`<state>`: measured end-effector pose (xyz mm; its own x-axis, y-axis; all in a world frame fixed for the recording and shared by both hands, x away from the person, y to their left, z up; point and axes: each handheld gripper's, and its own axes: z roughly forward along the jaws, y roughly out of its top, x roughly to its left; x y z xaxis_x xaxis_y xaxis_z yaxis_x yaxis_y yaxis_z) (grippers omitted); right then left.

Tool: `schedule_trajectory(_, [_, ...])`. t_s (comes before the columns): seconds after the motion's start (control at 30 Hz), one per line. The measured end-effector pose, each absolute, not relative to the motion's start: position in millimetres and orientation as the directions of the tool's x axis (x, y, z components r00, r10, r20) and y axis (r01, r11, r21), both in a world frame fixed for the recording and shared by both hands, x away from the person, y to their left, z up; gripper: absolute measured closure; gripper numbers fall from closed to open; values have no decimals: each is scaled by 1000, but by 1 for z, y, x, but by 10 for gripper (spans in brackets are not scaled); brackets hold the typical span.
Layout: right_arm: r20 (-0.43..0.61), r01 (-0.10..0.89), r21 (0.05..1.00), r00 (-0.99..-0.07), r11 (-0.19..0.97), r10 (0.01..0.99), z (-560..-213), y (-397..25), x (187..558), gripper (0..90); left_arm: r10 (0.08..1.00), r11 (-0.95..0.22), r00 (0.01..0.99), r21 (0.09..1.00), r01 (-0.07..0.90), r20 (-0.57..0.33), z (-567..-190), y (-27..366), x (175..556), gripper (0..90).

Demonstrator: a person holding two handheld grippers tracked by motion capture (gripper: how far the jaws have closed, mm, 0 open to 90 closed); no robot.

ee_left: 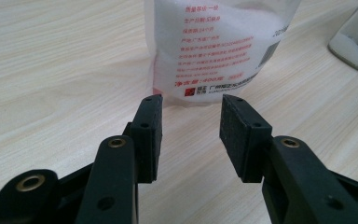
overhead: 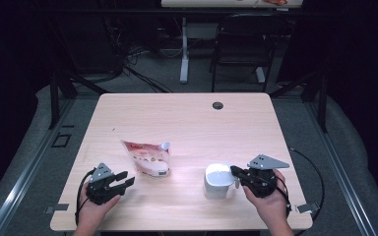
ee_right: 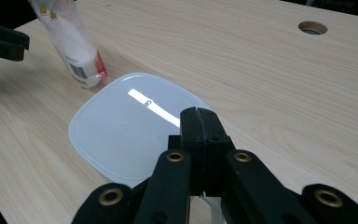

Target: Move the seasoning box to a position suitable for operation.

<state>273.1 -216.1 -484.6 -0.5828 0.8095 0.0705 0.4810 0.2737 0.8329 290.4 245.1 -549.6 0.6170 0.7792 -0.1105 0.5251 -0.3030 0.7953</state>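
Left tongs (ee_left: 191, 121) spread before pouch (ee_left: 214, 46); right tongs (ee_right: 199, 122) clenched at white container (ee_right: 126, 130) edge

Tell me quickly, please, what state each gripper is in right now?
Left gripper: open, holding nothing, jaws aimed at the pouch.
Right gripper: shut, at the edge of the white container; whether it pinches anything cannot be told.

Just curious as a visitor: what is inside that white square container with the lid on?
Its contents are hidden: the smooth white lid covers the white square container completely. The right claw is shut at its edge; what it pinches is unclear.
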Motion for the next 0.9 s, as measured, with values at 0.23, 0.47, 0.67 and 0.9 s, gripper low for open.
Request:
schedule_trajectory(0.23, [70, 482, 833, -581, 273, 811, -485, -216, 273, 900, 779, -305, 617, 795, 525, -109, -550, 245, 290, 593])
schedule_trajectory(0.47, [76, 483, 834, -579, 267, 812, -485, -216, 273, 900, 780, -306, 616, 794, 526, -107, -550, 246, 291, 593])
schedule_trajectory(0.67, [77, 484, 833, -579, 267, 812, -485, -217, 273, 900, 781, -306, 615, 794, 526, -107, -550, 246, 291, 593])
schedule_trajectory(0.9, [83, 487, 834, -577, 261, 812, -485, -218, 273, 900, 782, -302, 614, 794, 527, -110, -550, 246, 290, 592])
